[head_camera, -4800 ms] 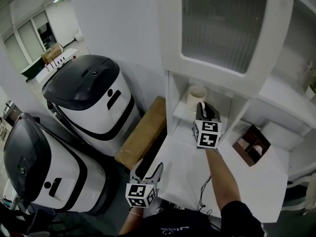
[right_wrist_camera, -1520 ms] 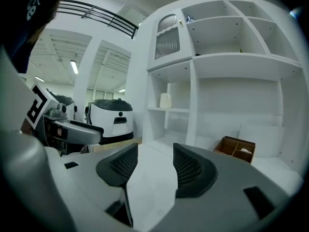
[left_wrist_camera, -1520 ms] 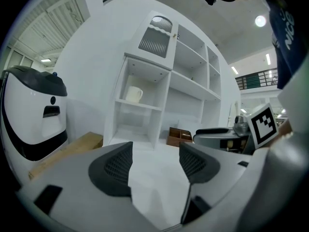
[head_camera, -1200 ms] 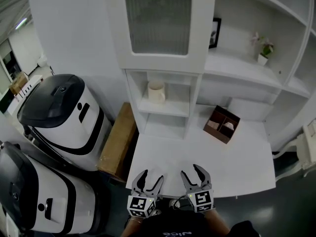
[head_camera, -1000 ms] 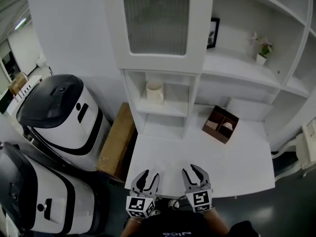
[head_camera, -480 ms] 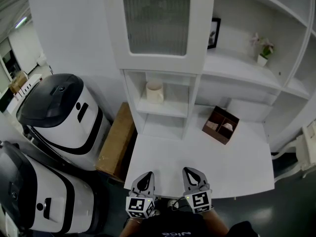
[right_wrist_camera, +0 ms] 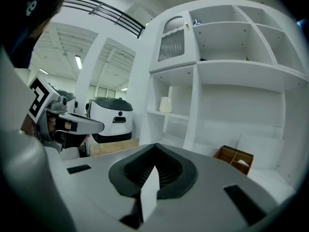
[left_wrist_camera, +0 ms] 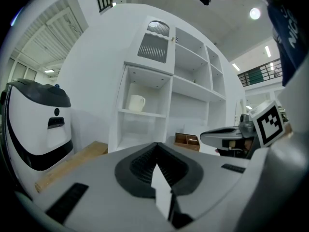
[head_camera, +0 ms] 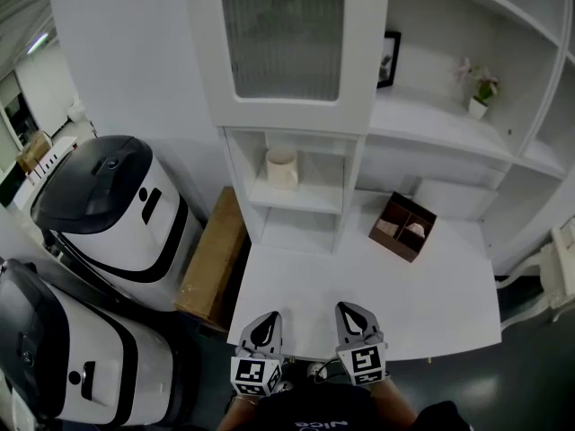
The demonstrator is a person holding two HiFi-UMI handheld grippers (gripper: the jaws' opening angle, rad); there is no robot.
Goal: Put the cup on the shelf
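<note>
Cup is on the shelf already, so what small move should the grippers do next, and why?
Probably just setting them down. The cup stands upright on the shelf, the left gripper and right gripper are both shut with nothing between their jaws, apart from it at the near edge of the desk.

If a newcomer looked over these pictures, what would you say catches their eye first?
A large white machine with a black lid and a second machine below it fill the left of the head view. A pale cup stands alone on the small shelf, with a brown divided box on the white table to its right. At the table's near edge, the left gripper and right gripper are shut and empty.
</note>
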